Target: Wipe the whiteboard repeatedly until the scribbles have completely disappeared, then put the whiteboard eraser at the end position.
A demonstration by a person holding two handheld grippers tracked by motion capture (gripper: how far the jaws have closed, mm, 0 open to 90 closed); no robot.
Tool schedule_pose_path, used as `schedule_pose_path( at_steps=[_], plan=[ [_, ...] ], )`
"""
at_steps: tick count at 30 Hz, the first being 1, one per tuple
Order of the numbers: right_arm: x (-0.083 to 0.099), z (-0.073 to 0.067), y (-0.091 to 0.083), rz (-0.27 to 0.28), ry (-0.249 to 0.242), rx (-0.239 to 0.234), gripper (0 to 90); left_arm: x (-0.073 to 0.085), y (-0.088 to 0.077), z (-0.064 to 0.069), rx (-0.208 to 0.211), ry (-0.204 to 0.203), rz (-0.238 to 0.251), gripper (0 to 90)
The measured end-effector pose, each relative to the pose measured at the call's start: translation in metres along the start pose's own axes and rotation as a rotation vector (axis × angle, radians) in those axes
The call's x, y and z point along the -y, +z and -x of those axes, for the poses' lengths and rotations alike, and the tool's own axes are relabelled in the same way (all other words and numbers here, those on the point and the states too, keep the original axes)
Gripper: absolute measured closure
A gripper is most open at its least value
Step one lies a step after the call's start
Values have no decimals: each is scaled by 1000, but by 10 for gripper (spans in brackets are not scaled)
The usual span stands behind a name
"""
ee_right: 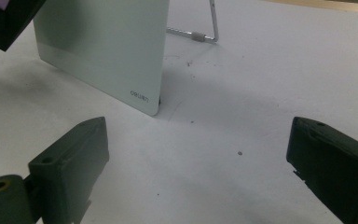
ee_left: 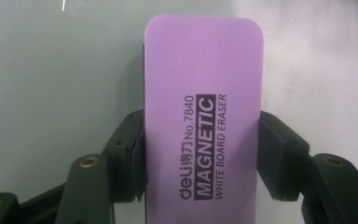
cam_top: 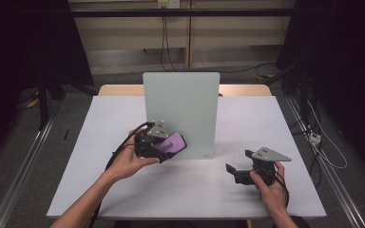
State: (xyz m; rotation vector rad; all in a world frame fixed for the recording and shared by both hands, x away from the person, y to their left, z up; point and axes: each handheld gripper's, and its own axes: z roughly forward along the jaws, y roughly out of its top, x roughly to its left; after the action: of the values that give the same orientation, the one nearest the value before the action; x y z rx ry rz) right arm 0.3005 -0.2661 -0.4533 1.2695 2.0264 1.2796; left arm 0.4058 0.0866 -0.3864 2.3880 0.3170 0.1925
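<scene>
Left gripper (cam_top: 164,145) clamped, right gripper (cam_top: 235,172) agape

The high view is lit from above on the white table (cam_top: 185,190), while the surroundings at both sides are left almost black. Soft shadows are cast beneath the hands and beside the upright whiteboard (cam_top: 180,114). Fine detail there is softened and slightly grainy. In the left gripper view the purple eraser (ee_left: 203,116) is evenly lit and its print is rendered sharply, without glare. In the right gripper view a broad soft shadow is thrown on the table beside the board, and the near jaws are slightly blurred.
</scene>
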Motion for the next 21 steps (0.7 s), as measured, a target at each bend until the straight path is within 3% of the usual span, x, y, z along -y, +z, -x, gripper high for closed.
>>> schedule_pose_path(
  at_steps=[6,10,12,21],
  plan=[
    [1,0,-1,-4,-3,-3,57,1,-9,2,6,-15,20,409],
    [1,0,-2,1,-7,-3,57,3,-11,6,-21,-21,-4,409],
    [1,-1,-3,0,-9,-5,57,3,-12,7,1,-37,15,408],
    [2,0,-5,7,-5,-6,57,12,-18,10,13,-62,21,409]
  ],
)
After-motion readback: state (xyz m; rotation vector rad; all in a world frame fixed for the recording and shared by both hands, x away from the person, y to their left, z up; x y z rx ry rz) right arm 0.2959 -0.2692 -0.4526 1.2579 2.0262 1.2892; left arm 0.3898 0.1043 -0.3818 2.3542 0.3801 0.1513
